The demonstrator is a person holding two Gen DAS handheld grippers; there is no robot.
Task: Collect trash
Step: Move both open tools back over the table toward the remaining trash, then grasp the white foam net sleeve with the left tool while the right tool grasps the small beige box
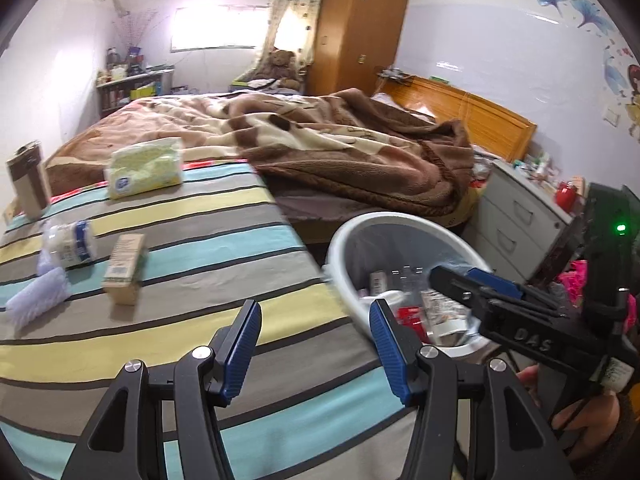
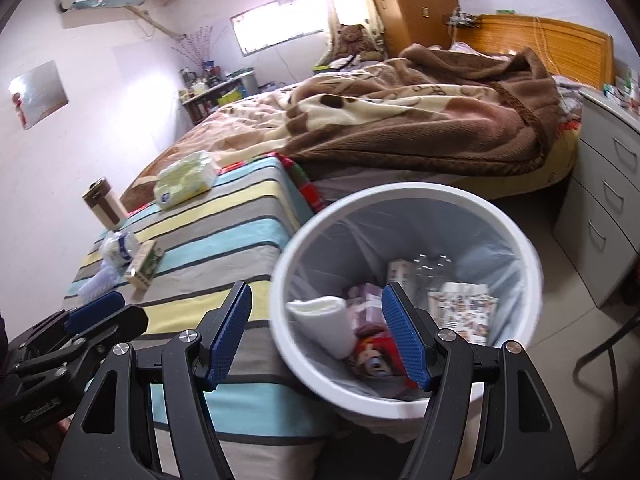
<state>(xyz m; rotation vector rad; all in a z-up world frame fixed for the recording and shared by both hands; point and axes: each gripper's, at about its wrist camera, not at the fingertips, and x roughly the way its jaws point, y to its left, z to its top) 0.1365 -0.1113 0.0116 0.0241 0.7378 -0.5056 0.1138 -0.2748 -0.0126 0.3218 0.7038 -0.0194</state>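
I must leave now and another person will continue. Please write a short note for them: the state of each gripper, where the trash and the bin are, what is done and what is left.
Left gripper: open, empty, over the striped bedsheet.
Right gripper: open, empty, above the white trash bin.
Bin: on the floor beside the bed, with a liner.
Done: several wrappers, a folded white piece and clear plastic already lie in the bin.
Left on the sheet: crushed plastic bottle, small carton box, white foam net sleeve, brown cup. The green tissue pack may not be trash; check first.
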